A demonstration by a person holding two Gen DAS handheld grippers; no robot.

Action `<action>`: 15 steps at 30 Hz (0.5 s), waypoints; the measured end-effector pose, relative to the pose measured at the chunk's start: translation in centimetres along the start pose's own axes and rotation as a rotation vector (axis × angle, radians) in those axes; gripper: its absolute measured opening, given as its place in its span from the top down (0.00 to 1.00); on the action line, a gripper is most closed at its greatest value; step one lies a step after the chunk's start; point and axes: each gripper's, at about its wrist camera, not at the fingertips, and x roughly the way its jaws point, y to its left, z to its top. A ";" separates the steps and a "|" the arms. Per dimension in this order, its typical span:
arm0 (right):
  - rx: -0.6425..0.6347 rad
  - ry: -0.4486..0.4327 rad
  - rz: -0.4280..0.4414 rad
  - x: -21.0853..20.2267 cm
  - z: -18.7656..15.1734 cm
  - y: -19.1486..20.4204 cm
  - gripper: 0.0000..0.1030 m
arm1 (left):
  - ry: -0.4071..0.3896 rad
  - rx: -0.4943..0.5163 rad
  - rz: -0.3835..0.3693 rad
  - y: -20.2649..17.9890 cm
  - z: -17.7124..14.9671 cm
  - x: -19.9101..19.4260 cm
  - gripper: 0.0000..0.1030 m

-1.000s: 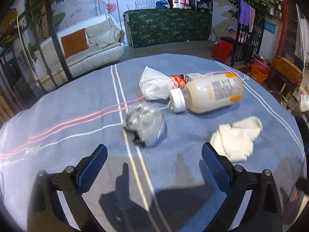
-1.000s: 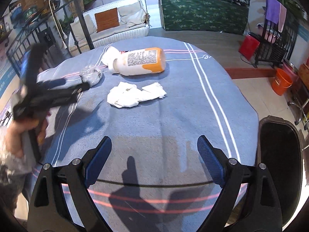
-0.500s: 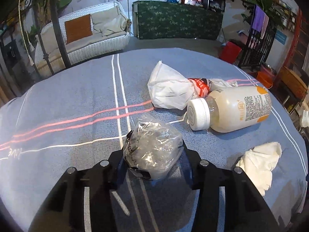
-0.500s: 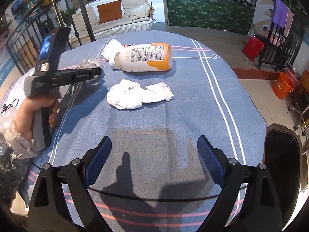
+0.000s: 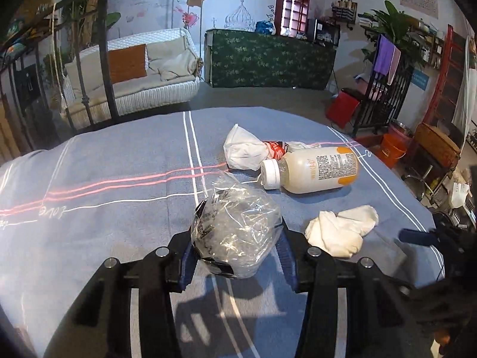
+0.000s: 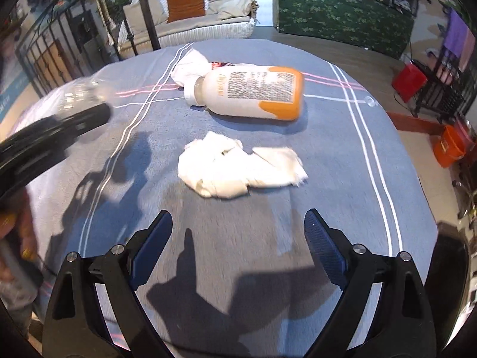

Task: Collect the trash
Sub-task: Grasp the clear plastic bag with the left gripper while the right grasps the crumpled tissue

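Observation:
My left gripper (image 5: 237, 238) is shut on a crumpled clear plastic wrapper (image 5: 235, 226) and holds it a little above the blue tablecloth (image 5: 119, 223). In the right wrist view that wrapper (image 6: 77, 95) shows blurred at the left, ahead of the left gripper's black body. A cream bottle with an orange base (image 6: 250, 92) lies on its side, a white bag (image 6: 190, 68) at its cap. A crumpled white tissue (image 6: 238, 170) lies just ahead of my right gripper (image 6: 238, 238), which is open with nothing between its fingers.
The round table's edge (image 6: 417, 179) curves close on the right, with a black bin (image 6: 447, 268) below it. An orange bucket (image 6: 450, 146) and red stool (image 6: 408, 79) stand on the floor beyond. A hand (image 6: 18, 238) holds the left gripper's handle at left.
The left gripper moved up to the clear wrapper, shut on it and lifted it. The right gripper moved forward toward the tissue and bottle, still open.

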 end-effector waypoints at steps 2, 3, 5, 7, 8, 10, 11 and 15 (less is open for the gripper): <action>-0.029 0.012 -0.009 0.8 0.7 0.5 0.13 | -0.009 -0.005 -0.004 -0.1 -0.5 -0.9 0.55; -0.041 0.023 -0.009 1.2 1.0 0.7 0.13 | -0.013 -0.010 -0.005 -0.1 -0.7 -1.2 0.55; -0.060 0.049 -0.013 2.3 1.6 1.2 0.13 | -0.017 -0.007 0.000 -0.2 -1.3 -1.9 0.55; -0.088 0.067 -0.027 3.1 2.1 1.7 0.14 | -0.019 -0.015 0.004 -0.1 -1.9 -2.1 0.55; -0.101 0.068 -0.043 3.4 2.3 1.9 0.15 | -0.012 -0.030 -0.008 0.1 -2.3 -2.2 0.55; -0.119 0.074 -0.069 4.2 2.6 2.1 0.21 | -0.001 -0.056 -0.021 0.3 -2.6 -2.2 0.55; -0.115 0.081 -0.064 4.6 2.7 1.9 0.23 | 0.003 -0.066 -0.022 0.5 -2.8 -2.3 0.55; -0.049 0.090 0.008 5.4 3.2 0.9 0.50 | 0.010 -0.091 -0.021 0.8 -3.4 -2.8 0.55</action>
